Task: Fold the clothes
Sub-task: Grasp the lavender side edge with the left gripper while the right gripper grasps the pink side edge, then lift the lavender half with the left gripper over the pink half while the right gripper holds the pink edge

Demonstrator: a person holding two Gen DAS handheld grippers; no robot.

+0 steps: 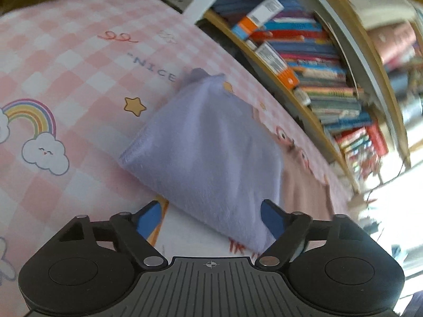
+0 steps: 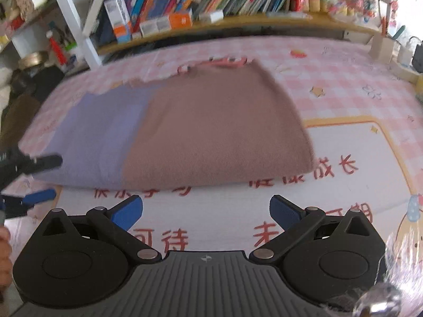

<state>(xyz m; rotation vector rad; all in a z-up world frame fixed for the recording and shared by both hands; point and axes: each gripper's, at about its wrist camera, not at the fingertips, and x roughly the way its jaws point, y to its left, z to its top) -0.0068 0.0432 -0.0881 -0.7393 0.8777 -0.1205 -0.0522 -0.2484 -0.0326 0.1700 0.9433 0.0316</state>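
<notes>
A folded garment lay flat on a pink checked cover printed with rainbows, stars and clouds; whether a bed or a counter sat beneath that cover I could not tell. The garment was in two colours, lavender on one part and dusty brown-pink on the other, and in the right wrist view it filled the middle of the scene, its lavender part toward 9 o'clock and its brown part running out toward 3 o'clock. Its near edge rested across a white printed panel with red characters, framed in yellow.

The right gripper hovered just short of that near edge, its jaws spread wide with nothing between them, blue pads facing each other over the white panel. The left gripper showed at 9 o'clock in the same view, beside the lavender end, its jaws likewise apart and empty.

From the left wrist view, the lavender part rose toward 12 o'clock from between the spread jaws of the left gripper, with the brown part only a sliver at 3 o'clock. Whether the right-hand pad touched the cloth I could not tell.

A wooden bookshelf crammed with colourful books ran along the far side at 12 o'clock, with small boxes standing on its ledge.
</notes>
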